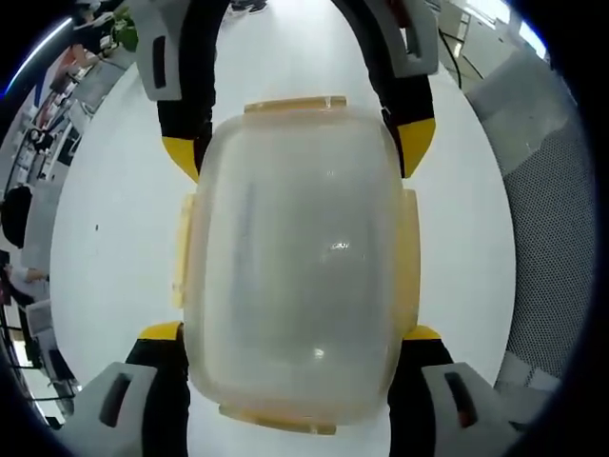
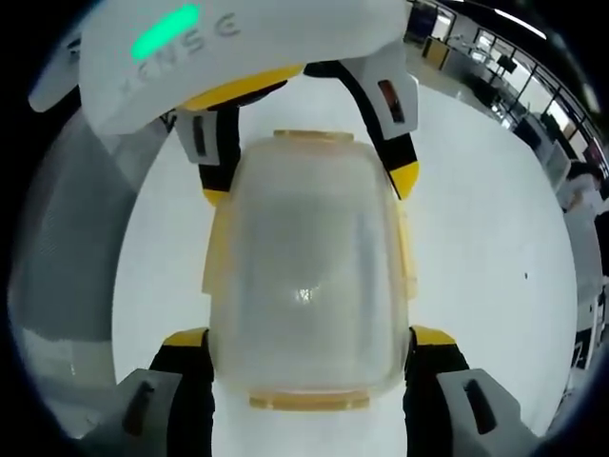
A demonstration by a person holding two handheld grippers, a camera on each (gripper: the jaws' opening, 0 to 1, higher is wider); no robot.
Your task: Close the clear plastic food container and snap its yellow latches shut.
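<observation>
A clear plastic food container [image 1: 295, 267] with its lid on lies on the white table [image 1: 114, 238], with yellow latches [image 1: 180, 252] along its four edges. My left gripper [image 1: 292, 333] clasps its near end, with a yellow-tipped finger pressed to each side. From the top of that view, my right gripper [image 1: 297, 150] holds the far end the same way. In the right gripper view the container [image 2: 304, 276] sits between the right gripper [image 2: 309, 335] below and the left gripper [image 2: 309, 181] above. I cannot tell whether the latches [image 2: 306, 401] are snapped down.
A grey mesh surface [image 1: 557, 238] borders the round table at its right, seen again as the grey surface [image 2: 57, 248]. Desks, screens and a seated person [image 2: 580, 200] fill the room behind. The left gripper's white body [image 2: 190, 48] with a green light hangs over the container's far end.
</observation>
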